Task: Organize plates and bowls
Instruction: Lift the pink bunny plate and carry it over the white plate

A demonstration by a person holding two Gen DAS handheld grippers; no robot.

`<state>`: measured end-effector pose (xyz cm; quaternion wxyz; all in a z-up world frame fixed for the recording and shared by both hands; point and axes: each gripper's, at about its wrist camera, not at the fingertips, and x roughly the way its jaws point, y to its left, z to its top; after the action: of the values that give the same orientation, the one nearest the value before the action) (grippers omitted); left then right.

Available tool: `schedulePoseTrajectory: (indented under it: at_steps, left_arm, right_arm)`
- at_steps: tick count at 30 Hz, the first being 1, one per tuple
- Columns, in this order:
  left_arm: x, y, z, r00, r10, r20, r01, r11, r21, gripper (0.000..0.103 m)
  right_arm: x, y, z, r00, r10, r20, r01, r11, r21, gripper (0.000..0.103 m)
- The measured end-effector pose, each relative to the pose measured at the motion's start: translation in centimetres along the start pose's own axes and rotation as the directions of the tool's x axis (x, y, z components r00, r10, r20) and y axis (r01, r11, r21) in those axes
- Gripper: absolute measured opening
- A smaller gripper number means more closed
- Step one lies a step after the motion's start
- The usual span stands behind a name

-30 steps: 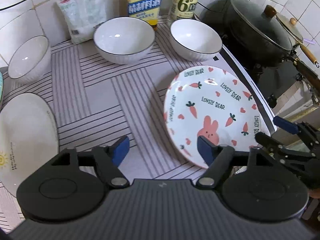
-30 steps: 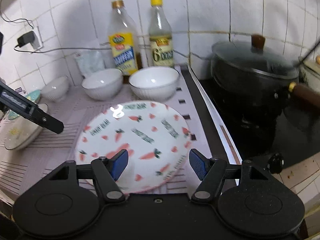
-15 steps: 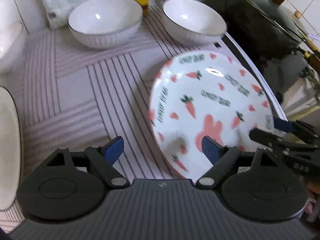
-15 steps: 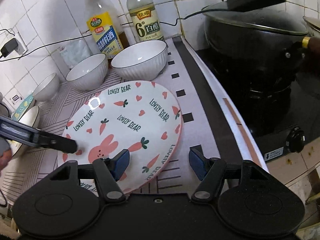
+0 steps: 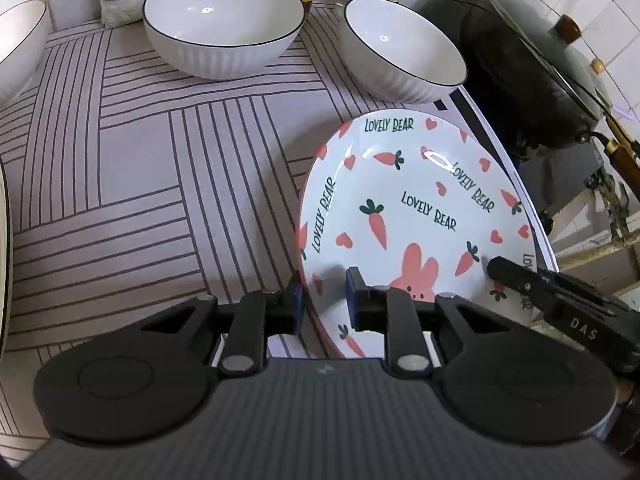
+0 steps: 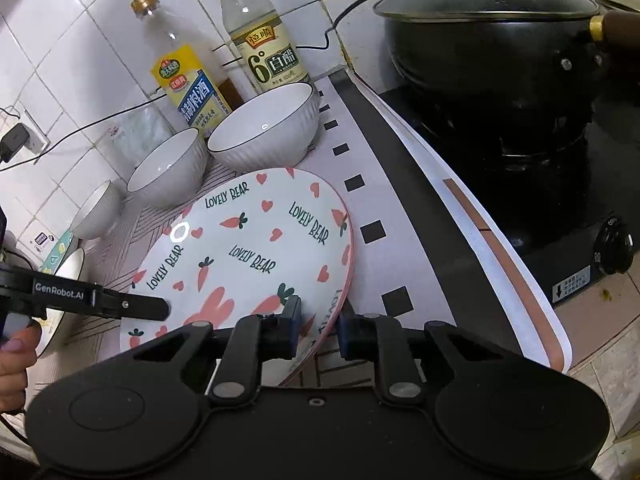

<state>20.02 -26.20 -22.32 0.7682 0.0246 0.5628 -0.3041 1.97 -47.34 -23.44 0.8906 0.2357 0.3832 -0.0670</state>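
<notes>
Striped counter mat — bowls, carrot plate

left tongs: matte black body low in the frame, ribbed grey deck, two round black discs, blue pads, silver pivot screws
right tongs: smooth black body, same discs, blue pads, silver screws
markings: white "DAS" on the arm at lower right of the left view; "GenRobot.AI" at left edge of the right view
hand: lower left, painted nail

Dim, sharp fisheye views; overhead glare spots the plate.
</notes>
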Motion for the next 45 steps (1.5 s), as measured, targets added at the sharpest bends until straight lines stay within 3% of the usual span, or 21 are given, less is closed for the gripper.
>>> schedulePoseTrajectory:
  at_steps: [6, 12, 20, 28, 34, 38, 45]
  left_arm:
    - [-1.0, -0.2, 1.0, 0.996, 0.019, -0.084, -0.019, 1.0, 0.0, 0.02]
    - [-4.0, -0.3, 0.7, 0.994, 0.068, -0.088, -0.064, 0.996, 0.057, 0.022]
    - [-8.8, 1.8, -1.0, 0.988, 0.118, -0.102, -0.12, 0.993, -0.009, 0.028]
    - [-14.9, 4.3, -4.0, 0.986, 0.157, -0.051, -0.163, 0.975, -0.149, 0.028]
    - [-18.5, 6.8, -5.8, 0.976, 0.217, 0.0, -0.21, 0.941, -0.264, 0.03]
    - [-20.5, 9.3, -7.2, 0.969, 0.247, 0.031, -0.223, 0.917, -0.329, 0.03]
    - [-23.4, 14.6, -8.5, 0.96, 0.276, 0.04, -0.233, 0.874, -0.426, 0.03]
  right_arm:
    - [-0.7, 0.8, 0.7, 0.999, 0.021, -0.03, -0.022, 0.999, -0.025, 0.022]
    - [-1.6, 2.6, 1.0, 0.997, 0.061, -0.046, -0.063, 0.996, -0.056, 0.023]
    - [-2.9, 7.2, 1.7, 0.989, 0.121, -0.083, -0.133, 0.979, -0.157, 0.023]
    - [-4.4, 11.9, 2.6, 0.977, 0.19, -0.097, -0.209, 0.944, -0.257, 0.023]
    - [-4.2, 15.8, 3.2, 0.952, 0.27, -0.14, -0.303, 0.89, -0.342, 0.023]
    - [-3.2, 18.5, 3.5, 0.925, 0.334, -0.182, -0.379, 0.851, -0.365, 0.023]
    - [-0.9, 24.5, 3.7, 0.889, 0.387, -0.245, -0.457, 0.788, -0.412, 0.023]
